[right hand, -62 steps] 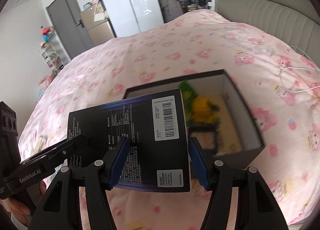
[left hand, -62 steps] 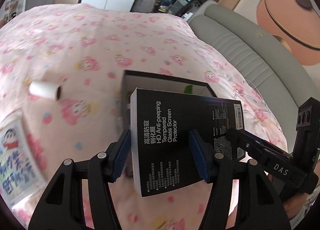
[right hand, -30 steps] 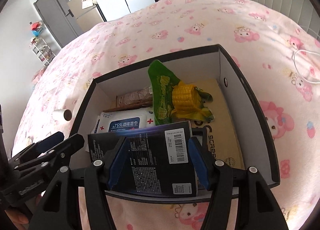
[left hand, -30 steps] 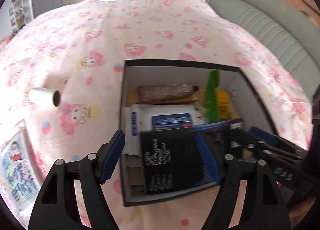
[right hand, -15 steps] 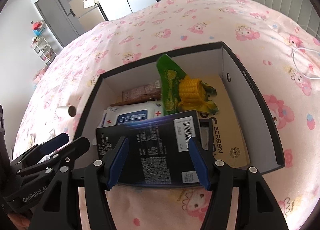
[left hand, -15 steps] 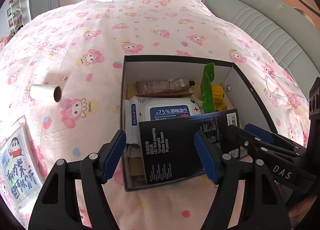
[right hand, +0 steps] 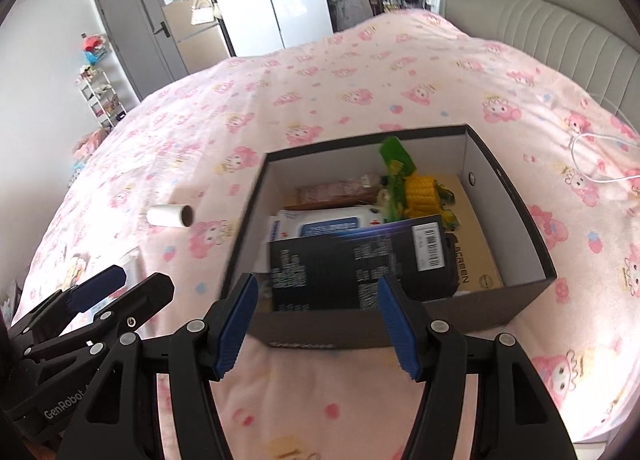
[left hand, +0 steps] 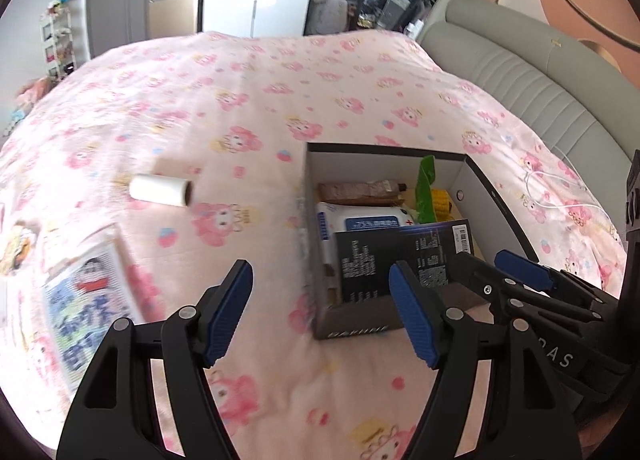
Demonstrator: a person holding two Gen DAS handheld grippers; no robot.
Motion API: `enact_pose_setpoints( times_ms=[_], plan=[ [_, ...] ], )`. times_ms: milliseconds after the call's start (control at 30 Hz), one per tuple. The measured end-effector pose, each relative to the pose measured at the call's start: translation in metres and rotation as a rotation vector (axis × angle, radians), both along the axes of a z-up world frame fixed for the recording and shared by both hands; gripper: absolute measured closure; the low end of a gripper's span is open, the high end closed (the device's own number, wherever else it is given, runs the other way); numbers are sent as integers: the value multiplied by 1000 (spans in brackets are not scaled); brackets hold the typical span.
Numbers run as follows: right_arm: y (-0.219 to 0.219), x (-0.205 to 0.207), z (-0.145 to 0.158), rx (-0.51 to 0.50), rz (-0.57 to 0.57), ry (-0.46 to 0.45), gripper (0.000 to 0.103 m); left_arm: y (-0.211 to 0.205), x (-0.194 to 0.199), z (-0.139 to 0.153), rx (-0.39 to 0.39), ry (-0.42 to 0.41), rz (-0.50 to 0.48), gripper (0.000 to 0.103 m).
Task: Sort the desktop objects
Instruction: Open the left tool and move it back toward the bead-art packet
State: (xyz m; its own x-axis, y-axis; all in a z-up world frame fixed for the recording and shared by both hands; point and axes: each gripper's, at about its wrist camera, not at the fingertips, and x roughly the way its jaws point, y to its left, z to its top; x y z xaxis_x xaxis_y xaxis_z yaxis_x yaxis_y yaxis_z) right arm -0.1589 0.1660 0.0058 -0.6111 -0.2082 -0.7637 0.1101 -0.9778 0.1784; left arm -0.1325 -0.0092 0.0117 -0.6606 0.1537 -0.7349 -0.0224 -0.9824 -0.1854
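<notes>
A bed (right hand: 400, 71) covered in a pink sheet with cartoon figures fills both views, and a padded grey headboard (right hand: 540, 23) curves along its far right side. On the sheet stands an open black storage box (right hand: 512, 215) with white inner walls. Inside it, nearest the front wall, lies the black screen-protector box (right hand: 352, 264) with white print and a barcode label, tilted and leaning over the other contents. Behind it lies a white pack of wet wipes (right hand: 320, 219) with a blue label, and behind that a brown tube (left hand: 360, 189) lies along the back wall. A toy corn cob (right hand: 420, 187) with green leaves sits toward the back right corner, and a flat tan carton (right hand: 476, 256) covers the bottom on the right.

The left gripper (left hand: 320, 310) hangs over the sheet beside the storage box's left front corner; its blue-padded jaws stand wide apart with nothing between them. The right gripper (right hand: 316, 326) hovers in front of the storage box's near wall, jaws likewise parted and empty, clear of the screen-protector box.

To the left of the storage box, well apart from it, a comic booklet (left hand: 88, 296) lies on the sheet, blurred. Farther back lies a white paper roll (left hand: 160, 189) with a brown core. A thin white cable (right hand: 596, 159) trails over the sheet near the headboard.
</notes>
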Motion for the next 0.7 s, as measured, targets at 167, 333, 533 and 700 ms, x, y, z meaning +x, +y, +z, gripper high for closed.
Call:
enact_pose_setpoints(
  times_ms=[167, 333, 533, 700],
  plan=[
    [-24, 29, 10, -17, 25, 25, 44, -23, 35, 11, -24, 28, 42, 30],
    [-42, 53, 9, -27, 54, 24, 44, -40, 65, 13, -31, 33, 76, 30],
    [-65, 73, 4, -12, 99, 16, 44, -58, 86, 6, -33, 20, 105, 30],
    [-85, 85, 1, 10, 140, 17, 44, -74, 104, 1, -30, 23, 134, 30]
  ],
)
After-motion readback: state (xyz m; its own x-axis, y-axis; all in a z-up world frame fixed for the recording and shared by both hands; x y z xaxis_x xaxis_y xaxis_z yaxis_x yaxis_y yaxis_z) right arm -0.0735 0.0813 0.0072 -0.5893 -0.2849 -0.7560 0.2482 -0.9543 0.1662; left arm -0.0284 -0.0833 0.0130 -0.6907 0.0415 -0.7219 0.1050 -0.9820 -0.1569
